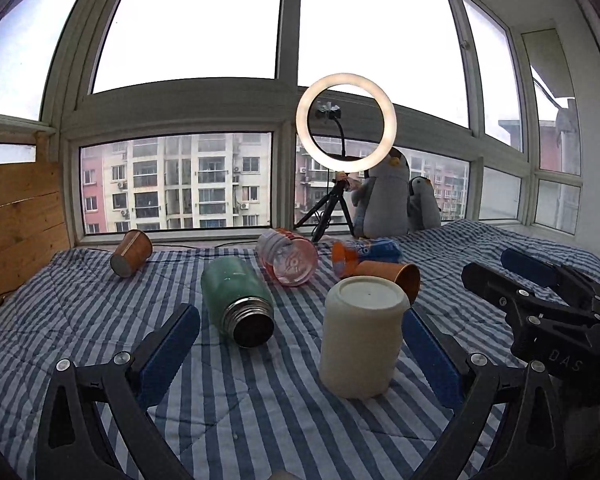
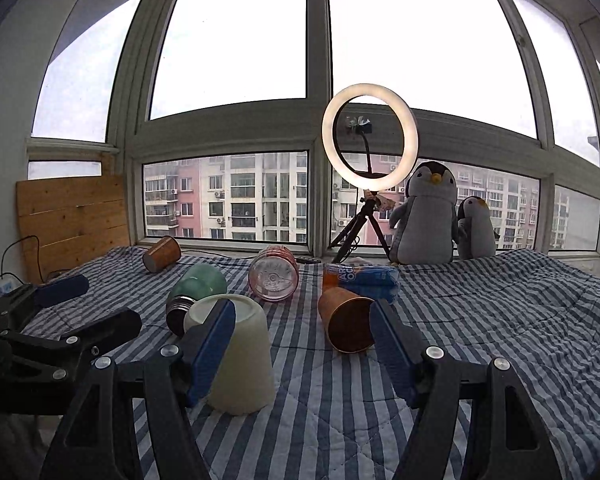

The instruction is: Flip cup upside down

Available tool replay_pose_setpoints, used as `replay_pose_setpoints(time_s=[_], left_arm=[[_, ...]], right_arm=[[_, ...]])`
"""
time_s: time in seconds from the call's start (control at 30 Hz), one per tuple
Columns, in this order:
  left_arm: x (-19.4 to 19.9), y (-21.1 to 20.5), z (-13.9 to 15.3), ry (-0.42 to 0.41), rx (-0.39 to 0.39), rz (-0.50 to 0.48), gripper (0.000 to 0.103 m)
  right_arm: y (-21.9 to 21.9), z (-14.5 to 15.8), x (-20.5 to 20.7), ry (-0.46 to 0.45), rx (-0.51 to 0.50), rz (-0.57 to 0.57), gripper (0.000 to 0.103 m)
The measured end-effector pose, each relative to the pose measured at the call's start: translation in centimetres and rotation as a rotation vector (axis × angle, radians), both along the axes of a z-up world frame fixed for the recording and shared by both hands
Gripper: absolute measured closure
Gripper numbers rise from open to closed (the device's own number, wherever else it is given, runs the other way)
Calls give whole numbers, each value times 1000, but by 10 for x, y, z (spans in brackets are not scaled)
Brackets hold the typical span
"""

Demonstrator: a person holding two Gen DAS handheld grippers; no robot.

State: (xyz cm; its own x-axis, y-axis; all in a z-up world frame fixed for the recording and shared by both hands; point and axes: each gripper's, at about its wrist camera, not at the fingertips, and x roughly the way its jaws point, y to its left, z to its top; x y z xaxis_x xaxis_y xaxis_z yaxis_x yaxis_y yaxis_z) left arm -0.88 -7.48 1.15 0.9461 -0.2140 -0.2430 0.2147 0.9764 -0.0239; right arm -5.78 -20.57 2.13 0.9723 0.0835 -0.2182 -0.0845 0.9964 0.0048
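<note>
A cream white cup (image 1: 360, 336) stands upside down on the striped blanket (image 1: 260, 408), base up; it also shows in the right wrist view (image 2: 240, 360). My left gripper (image 1: 300, 344) is open, its blue pads wide apart, with the cup just inside the right pad and not held. My right gripper (image 2: 304, 344) is open and empty; the cup stands behind its left finger (image 2: 212, 352). The right gripper also shows at the right of the left wrist view (image 1: 512, 276). The left gripper appears at the left of the right wrist view (image 2: 80, 304).
Lying on the blanket: a green thermos flask (image 1: 236, 300), a pink clear bottle (image 1: 288, 260), an orange cup (image 2: 346, 326), a brown cup (image 1: 132, 254) and a blue-orange packet (image 1: 364, 252). A ring light on a tripod (image 1: 346, 124) and plush penguins (image 2: 428, 216) stand by the window.
</note>
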Motion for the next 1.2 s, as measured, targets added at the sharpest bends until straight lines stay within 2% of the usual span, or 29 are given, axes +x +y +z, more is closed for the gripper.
replay_pose_setpoints(time_s=[0.2, 0.33, 0.43, 0.53, 0.73, 0.8, 1.2], left_arm=[[-12, -1, 0, -52, 6, 29, 1], [-13, 5, 1, -54, -17, 47, 1], [-19, 8, 2, -83, -23, 83, 1], [-23, 9, 3, -101, -23, 109, 1], [-21, 10, 4, -93, -17, 132, 1], [-20, 10, 4, -93, -16, 133, 1], [-15, 8, 3, -80, -10, 135, 1]], right_arm=[[-2, -3, -2, -11, 19, -2, 37], [-3, -4, -3, -17, 24, -5, 37], [-2, -4, -3, -20, 19, -6, 31], [-3, -4, -5, -31, 18, -15, 31], [-5, -3, -6, -34, 25, -23, 30], [-5, -4, -6, -32, 27, -22, 26], [-6, -3, -7, -37, 33, -17, 21]])
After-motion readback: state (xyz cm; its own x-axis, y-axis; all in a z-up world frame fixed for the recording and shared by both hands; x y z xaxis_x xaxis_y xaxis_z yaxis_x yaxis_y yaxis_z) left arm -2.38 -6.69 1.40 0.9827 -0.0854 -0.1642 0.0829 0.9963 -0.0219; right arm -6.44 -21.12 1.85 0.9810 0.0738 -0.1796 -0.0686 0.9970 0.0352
